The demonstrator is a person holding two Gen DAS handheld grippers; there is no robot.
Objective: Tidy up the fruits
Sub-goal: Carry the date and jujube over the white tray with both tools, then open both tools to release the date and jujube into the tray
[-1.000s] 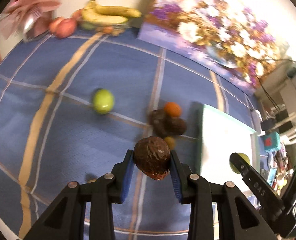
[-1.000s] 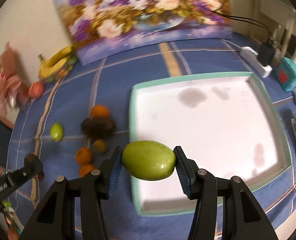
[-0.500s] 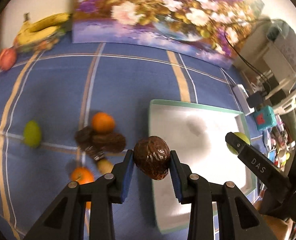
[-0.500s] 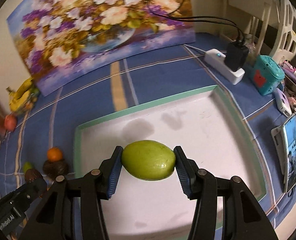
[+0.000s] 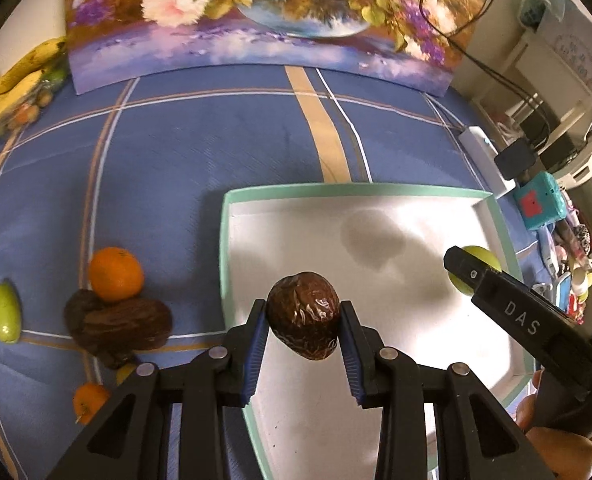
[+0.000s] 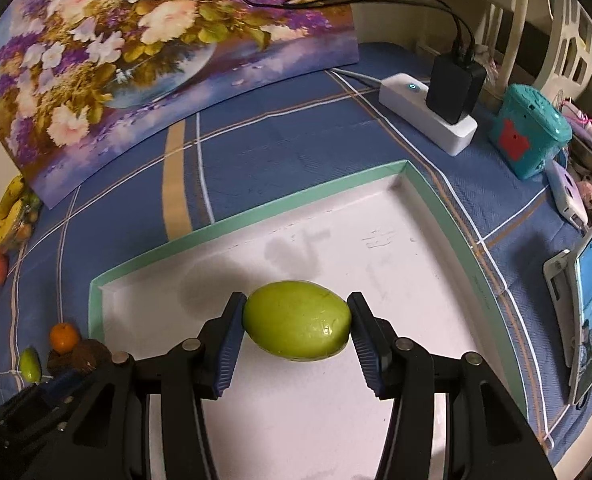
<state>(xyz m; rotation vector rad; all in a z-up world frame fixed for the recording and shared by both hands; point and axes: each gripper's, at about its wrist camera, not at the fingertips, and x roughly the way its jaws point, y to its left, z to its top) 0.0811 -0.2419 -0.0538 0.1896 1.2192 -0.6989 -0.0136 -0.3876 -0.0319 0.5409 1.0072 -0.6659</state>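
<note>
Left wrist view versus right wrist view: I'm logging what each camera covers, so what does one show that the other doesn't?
Only the left wrist view: the left gripper clamping a brown fruit, and a second orange.
Only the right wrist view: a phone beside the tray.
Both: the white tray, floral painting, bananas, and the green fruit in the right gripper.

The small orange (image 5: 89, 400) is half hidden behind the left gripper's frame; the bananas (image 5: 15, 76) run off the picture's edge.

I see a wrinkled brown fruit (image 5: 303, 326) and a smooth green fruit (image 6: 297, 325) above the white tray (image 6: 428, 200); an orange (image 5: 115, 274), dark fruits (image 5: 119, 326) lie on the cloth beside it
</note>
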